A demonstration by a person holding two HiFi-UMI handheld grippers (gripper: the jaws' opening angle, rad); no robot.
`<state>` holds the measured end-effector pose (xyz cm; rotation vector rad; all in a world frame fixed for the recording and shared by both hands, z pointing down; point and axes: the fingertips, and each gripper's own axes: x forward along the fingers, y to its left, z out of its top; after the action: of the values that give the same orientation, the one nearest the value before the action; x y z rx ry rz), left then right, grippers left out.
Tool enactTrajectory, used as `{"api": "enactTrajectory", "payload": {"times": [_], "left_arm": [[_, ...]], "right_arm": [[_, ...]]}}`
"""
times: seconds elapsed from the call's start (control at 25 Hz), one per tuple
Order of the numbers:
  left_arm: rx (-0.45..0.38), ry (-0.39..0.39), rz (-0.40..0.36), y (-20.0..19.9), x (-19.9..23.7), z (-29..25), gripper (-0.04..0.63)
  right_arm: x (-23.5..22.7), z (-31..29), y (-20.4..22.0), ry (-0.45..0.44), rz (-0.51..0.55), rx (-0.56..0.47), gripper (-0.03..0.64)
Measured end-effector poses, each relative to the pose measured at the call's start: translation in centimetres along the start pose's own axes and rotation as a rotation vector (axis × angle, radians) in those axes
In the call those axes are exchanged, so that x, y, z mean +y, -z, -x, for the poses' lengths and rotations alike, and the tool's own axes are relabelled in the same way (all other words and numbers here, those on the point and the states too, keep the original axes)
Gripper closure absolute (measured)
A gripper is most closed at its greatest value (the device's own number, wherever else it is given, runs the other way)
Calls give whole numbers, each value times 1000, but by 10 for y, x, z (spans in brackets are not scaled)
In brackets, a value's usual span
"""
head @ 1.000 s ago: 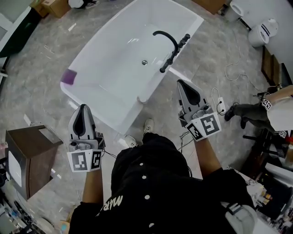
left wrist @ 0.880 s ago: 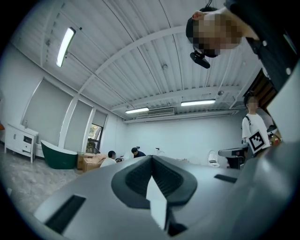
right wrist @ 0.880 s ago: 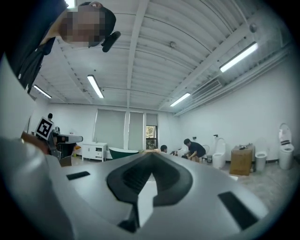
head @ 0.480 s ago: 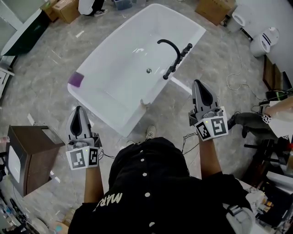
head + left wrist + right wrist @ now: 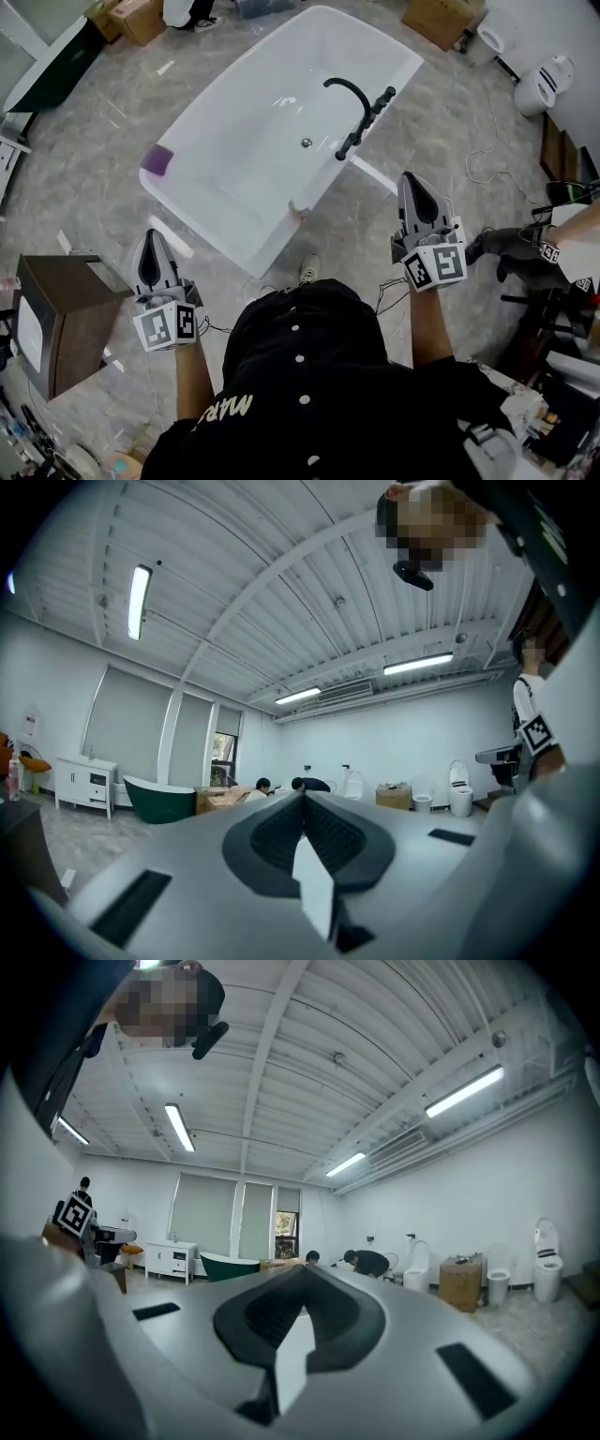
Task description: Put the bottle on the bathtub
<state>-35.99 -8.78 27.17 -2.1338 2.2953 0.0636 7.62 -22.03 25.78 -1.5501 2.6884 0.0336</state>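
The white bathtub (image 5: 234,178) lies slantwise on the floor ahead, with a black faucet (image 5: 356,103) on its right rim. A small pale bottle-like thing (image 5: 296,208) stands on the near rim, too small to tell more. A purple block (image 5: 155,161) sits on the left rim. My left gripper (image 5: 148,247) is held low at the left, away from the tub, shut and empty. My right gripper (image 5: 411,184) hovers right of the tub, shut and empty. Both gripper views look up across the room over the shut left gripper (image 5: 302,795) and right gripper (image 5: 302,1271).
A brown cabinet (image 5: 56,314) stands close at my left. Toilets (image 5: 544,80) and cardboard boxes (image 5: 441,17) line the far side. A cable (image 5: 483,141) trails on the floor at the right, near another person's leg (image 5: 506,246).
My left gripper has dropped back towards me and to the left. The right gripper has sunk a little. The view has shifted, so the tub sits slightly lower in frame.
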Motion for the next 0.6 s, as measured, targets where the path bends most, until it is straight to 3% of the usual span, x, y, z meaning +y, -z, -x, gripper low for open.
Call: {"api": "enactTrajectory", "payload": {"times": [0.6], "left_arm": [[-7, 27, 7, -9, -14, -8, 586]], "right_arm": [[9, -9, 13, -24, 14, 48, 615]]}}
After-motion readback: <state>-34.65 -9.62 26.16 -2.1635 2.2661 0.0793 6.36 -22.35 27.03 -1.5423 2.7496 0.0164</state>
